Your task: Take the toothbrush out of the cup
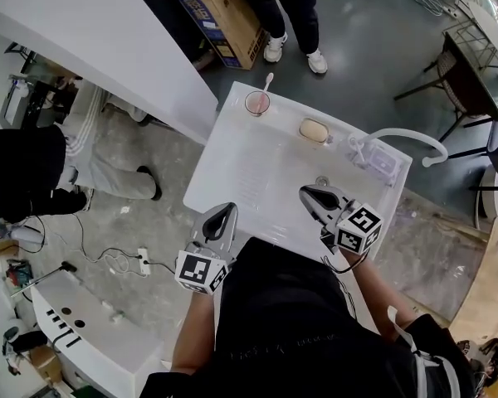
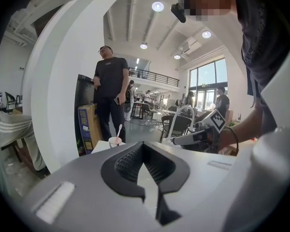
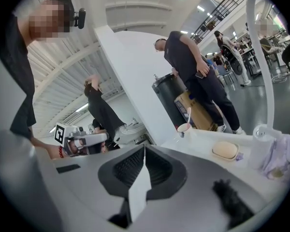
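A clear cup (image 1: 257,103) with a pale toothbrush (image 1: 268,82) standing in it sits at the far edge of the white sink top (image 1: 232,172). My left gripper (image 1: 225,210) is over the near edge, far short of the cup, shut with nothing between its fingers. My right gripper (image 1: 306,194) hovers near the basin's drain, also shut and empty. In the left gripper view the cup (image 2: 115,142) stands well beyond the shut jaws. The right gripper view shows the cup (image 3: 183,128) and toothbrush (image 3: 188,115) far ahead.
A soap bar (image 1: 314,129) lies right of the cup. A white faucet (image 1: 402,134) arches at the right, with a cloth (image 1: 382,161) under it. A cardboard box (image 1: 221,16) and a standing person (image 1: 292,23) are beyond the sink. A white counter (image 1: 108,40) runs at the left.
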Demonstrator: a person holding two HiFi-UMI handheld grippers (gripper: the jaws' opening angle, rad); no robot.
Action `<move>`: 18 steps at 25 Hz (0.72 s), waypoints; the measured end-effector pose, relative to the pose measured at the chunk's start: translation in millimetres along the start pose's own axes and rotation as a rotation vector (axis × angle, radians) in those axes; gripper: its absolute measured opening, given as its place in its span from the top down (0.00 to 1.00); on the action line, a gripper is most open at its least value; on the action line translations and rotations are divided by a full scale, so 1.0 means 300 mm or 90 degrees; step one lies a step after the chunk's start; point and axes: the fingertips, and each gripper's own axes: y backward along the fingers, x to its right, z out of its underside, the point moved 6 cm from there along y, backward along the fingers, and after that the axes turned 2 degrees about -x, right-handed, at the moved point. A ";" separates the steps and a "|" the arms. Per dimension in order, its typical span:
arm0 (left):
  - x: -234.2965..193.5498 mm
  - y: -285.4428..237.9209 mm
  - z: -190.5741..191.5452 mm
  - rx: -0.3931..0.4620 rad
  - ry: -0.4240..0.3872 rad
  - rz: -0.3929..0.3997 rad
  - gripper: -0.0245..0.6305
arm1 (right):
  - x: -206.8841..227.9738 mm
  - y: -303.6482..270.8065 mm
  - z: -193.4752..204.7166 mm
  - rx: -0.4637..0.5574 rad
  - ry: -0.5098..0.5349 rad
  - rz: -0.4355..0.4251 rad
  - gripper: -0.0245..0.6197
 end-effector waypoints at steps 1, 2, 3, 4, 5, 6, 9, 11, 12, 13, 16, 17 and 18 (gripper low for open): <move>-0.006 0.001 -0.001 0.001 0.002 0.001 0.95 | 0.000 -0.010 -0.003 -0.002 0.001 0.000 0.94; -0.014 -0.001 -0.004 0.005 0.008 0.002 0.95 | 0.000 -0.021 -0.010 -0.004 0.004 0.000 0.94; -0.025 -0.004 -0.006 0.010 0.013 0.003 0.95 | 0.002 -0.033 -0.017 -0.006 0.009 0.001 0.94; -0.035 -0.010 -0.007 0.012 0.016 0.005 0.95 | 0.003 -0.045 -0.026 -0.008 0.015 0.003 0.94; -0.044 -0.016 -0.006 0.012 0.016 0.009 0.95 | 0.004 -0.055 -0.035 -0.009 0.020 0.005 0.94; -0.052 -0.022 -0.007 0.011 0.016 0.012 0.95 | 0.006 -0.064 -0.044 -0.008 0.023 0.007 0.94; -0.079 -0.040 -0.013 0.011 0.011 0.022 0.95 | 0.015 -0.092 -0.074 -0.009 0.035 0.015 0.94; -0.101 -0.052 -0.015 0.013 0.011 0.029 0.95 | 0.026 -0.114 -0.087 -0.013 0.042 0.021 0.94; -0.112 -0.057 -0.014 0.013 0.012 0.031 0.95 | 0.033 -0.125 -0.093 -0.013 0.044 0.024 0.94; -0.123 -0.063 -0.013 0.013 0.012 0.033 0.95 | 0.040 -0.136 -0.101 -0.013 0.045 0.027 0.94; -0.150 -0.080 -0.011 0.011 0.013 0.035 0.95 | 0.059 -0.164 -0.123 -0.013 0.051 0.033 0.94; -0.157 -0.086 -0.012 0.011 0.014 0.035 0.95 | 0.068 -0.173 -0.129 -0.015 0.053 0.035 0.94; -0.164 -0.093 -0.012 0.012 0.015 0.036 0.95 | 0.077 -0.183 -0.133 -0.016 0.055 0.037 0.94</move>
